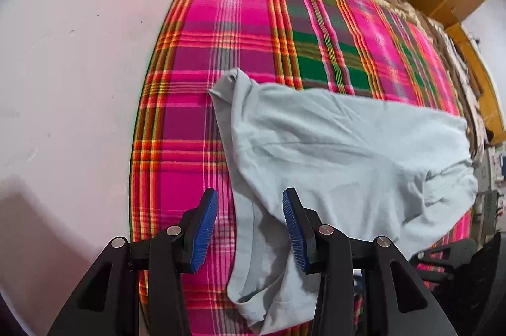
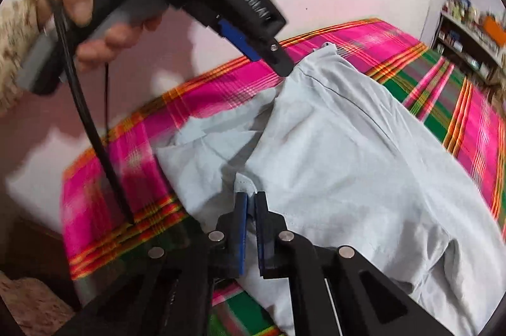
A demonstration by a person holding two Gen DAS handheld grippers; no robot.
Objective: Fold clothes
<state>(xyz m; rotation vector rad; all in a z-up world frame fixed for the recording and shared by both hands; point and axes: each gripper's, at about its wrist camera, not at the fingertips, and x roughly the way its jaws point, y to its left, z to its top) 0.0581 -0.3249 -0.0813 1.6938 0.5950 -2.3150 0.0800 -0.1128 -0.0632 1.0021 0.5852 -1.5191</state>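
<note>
My left gripper [image 1: 249,228] hangs with its blue ribbed pads apart above the collar edge of a pale grey cotton shirt [image 1: 341,152], which lies rumpled across the pink, green and orange plaid bedcover [image 1: 246,20].

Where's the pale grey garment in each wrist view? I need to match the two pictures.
Left wrist: pale grey garment fills centre and lower right, its edge between the open pads.
Right wrist: garment fills centre and right, a hem pinched by the right gripper.
Shared landmark: pink plaid bedspread.

Past the right gripper [image 2: 250,203], the person's hand [image 2: 95,16] and the far shelves [image 2: 468,42] are blurred, their contents unreadable.
</note>
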